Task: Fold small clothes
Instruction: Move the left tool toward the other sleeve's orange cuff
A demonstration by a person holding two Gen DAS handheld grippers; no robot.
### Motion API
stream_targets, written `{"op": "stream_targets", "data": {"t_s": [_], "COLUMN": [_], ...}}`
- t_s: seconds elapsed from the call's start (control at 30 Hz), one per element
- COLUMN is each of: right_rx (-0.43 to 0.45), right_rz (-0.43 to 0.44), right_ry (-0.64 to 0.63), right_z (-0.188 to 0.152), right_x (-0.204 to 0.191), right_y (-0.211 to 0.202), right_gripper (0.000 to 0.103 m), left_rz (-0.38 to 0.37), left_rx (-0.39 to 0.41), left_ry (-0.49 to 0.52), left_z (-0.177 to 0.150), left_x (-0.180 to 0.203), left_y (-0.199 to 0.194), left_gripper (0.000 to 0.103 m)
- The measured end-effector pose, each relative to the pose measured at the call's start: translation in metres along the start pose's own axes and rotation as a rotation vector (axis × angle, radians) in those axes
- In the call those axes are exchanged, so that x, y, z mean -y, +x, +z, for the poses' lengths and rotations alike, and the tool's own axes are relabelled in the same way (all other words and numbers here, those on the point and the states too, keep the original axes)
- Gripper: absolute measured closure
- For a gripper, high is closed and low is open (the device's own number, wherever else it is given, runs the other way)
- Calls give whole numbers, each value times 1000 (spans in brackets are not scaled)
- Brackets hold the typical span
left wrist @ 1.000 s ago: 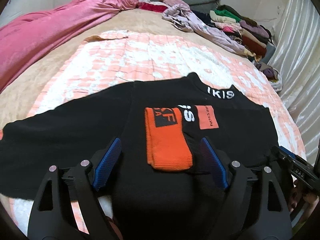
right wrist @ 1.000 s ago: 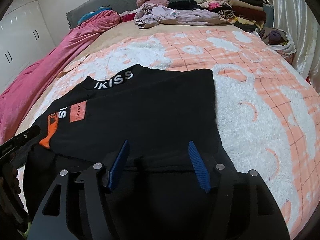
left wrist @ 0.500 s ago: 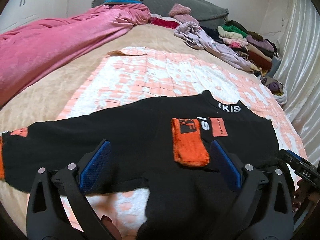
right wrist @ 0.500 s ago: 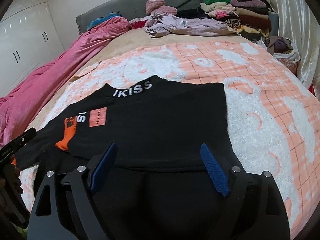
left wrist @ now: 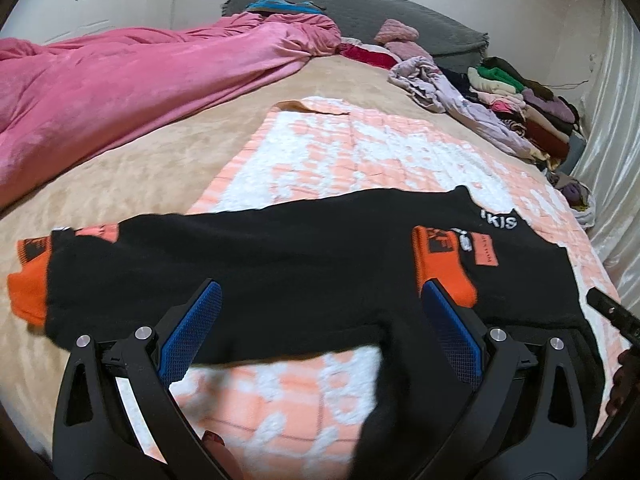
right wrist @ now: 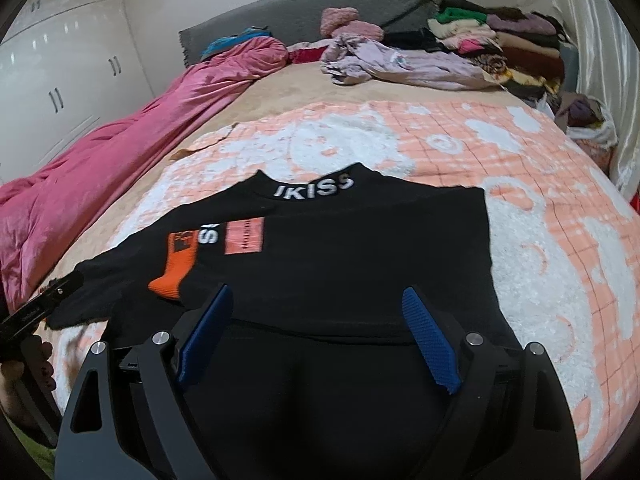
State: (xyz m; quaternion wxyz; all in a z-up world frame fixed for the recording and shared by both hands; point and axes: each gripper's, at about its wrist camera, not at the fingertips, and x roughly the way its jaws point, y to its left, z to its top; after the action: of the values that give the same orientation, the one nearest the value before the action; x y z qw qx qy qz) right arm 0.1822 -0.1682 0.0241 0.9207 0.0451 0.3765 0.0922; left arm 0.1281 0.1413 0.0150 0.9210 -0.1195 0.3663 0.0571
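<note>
The black top (left wrist: 304, 264) lies flat on the bed's checked blanket (left wrist: 360, 152), one sleeve (left wrist: 444, 268) folded in, the other (left wrist: 120, 280) running long toward the bed's pink-quilt side. That sleeve sits ahead of the left gripper (left wrist: 320, 328), the nearer one. Its jaws, and those of the right gripper (right wrist: 316, 336), are spread and hold nothing.

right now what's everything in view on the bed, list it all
sweater: one, black with orange cuffs, flat on the blanket, one sleeve folded across the chest, the other stretched out
blanket: one, peach and white, under the sweater
duvet: one, pink, bunched along the far side
clothes pile: one, mixed colours, by the headboard
lilac garment: one, crumpled beside the pile
wardrobe: one, white, beyond the duvet
left gripper: black, blue pads, open, empty
right gripper: same, open, empty
</note>
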Motion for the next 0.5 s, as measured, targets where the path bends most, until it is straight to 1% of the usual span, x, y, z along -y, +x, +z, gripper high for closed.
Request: {"op": "stream_targets", "data": {"t_s": [0.17,0.37,0.5], "right_rx": [-3,-9,-4], "right_rz": [39,90,116], "right_ry": [-43,-93,-125], "right_z": [0,0,2], "right_x": [-20,-48,-64], "right_y": [0,0,-2], "right_gripper": [17,17,17], "left_rz": [54,114,171], "left_rx": [10,30,51], "left_ry": [-23,-90,-136], "left_z": [-3,-5,-5], "left_x": [-18,-46,-68], "left_y": [-6,-15,-24], "left_gripper": [10,10,10]}}
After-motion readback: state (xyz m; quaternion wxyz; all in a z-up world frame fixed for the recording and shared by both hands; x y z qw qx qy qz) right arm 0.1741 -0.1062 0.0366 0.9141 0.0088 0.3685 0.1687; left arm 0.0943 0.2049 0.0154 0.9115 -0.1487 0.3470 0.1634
